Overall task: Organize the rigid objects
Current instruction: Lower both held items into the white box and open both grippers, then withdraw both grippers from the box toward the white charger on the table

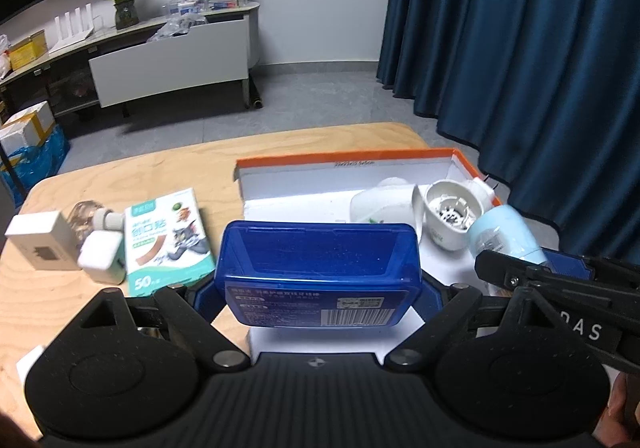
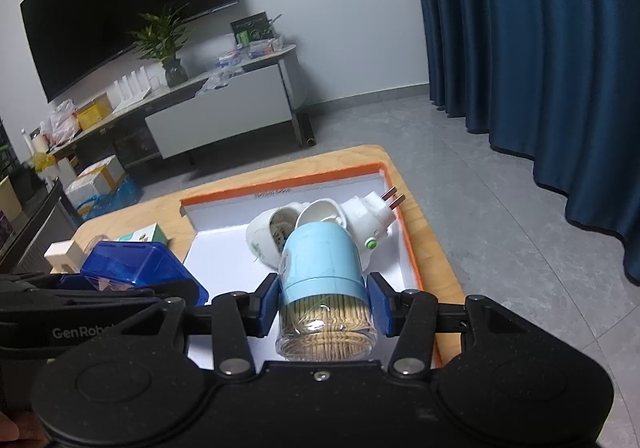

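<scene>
My left gripper is shut on a translucent blue plastic box with a barcode label, its blue pads against the box's two sides. It hangs over the near left corner of a white tray with an orange rim. My right gripper is shut on a toothpick jar with a light blue cap, held above the tray. Inside the tray lie two white cup-like housings and a white plug with a green button.
On the wooden table, left of the tray, lie a box of plasters, a white adapter, a small glass bottle and a white box. A blue curtain hangs at the right.
</scene>
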### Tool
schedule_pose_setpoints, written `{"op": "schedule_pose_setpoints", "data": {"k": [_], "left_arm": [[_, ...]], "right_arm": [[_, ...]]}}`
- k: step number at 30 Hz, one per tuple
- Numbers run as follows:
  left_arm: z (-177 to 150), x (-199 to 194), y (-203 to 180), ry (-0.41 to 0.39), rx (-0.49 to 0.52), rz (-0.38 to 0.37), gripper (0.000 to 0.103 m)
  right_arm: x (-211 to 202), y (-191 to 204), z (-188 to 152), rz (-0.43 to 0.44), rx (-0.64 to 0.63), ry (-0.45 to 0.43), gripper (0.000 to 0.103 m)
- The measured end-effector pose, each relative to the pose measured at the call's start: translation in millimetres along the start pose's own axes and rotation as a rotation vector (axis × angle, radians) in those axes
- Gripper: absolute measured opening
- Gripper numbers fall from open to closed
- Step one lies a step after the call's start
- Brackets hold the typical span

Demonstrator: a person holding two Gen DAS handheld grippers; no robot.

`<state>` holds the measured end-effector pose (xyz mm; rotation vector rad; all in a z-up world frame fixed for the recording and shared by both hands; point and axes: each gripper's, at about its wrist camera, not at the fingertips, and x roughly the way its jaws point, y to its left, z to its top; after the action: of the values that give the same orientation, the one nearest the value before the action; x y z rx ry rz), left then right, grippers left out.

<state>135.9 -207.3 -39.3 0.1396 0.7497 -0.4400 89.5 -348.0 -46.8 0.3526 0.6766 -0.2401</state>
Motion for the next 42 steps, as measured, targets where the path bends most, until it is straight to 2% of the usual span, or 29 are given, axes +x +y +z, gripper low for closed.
{"op": "schedule_pose_setpoints", "data": {"k": [7,12,17,33,42], "left_arm": [[3,8,-2,0.024,-0.008,-0.063,0.093],[1,-1,2,0.008,-0.018,-0.068,0.102],[1,-18,8,-0.007,-0.034,-0.068,0.103],[-14,-74,47,-0.016,-0.075,0.074,0.103],[-25,-90,73,-0.032,-0.115,0.114,0.103]], "right_arm": [[-11,-9,2,0.007,0.036,-0.050,0.061],[-23,-6,4,-0.001,0.032,-0.078,0.061],[-39,0,6,0.002,0.019,-0.097,0.061],[-66,51,-5,0.085,-0.071,-0.075,0.076],[-61,87,-11,0.143,-0.126,-0.045,0.077]]}}
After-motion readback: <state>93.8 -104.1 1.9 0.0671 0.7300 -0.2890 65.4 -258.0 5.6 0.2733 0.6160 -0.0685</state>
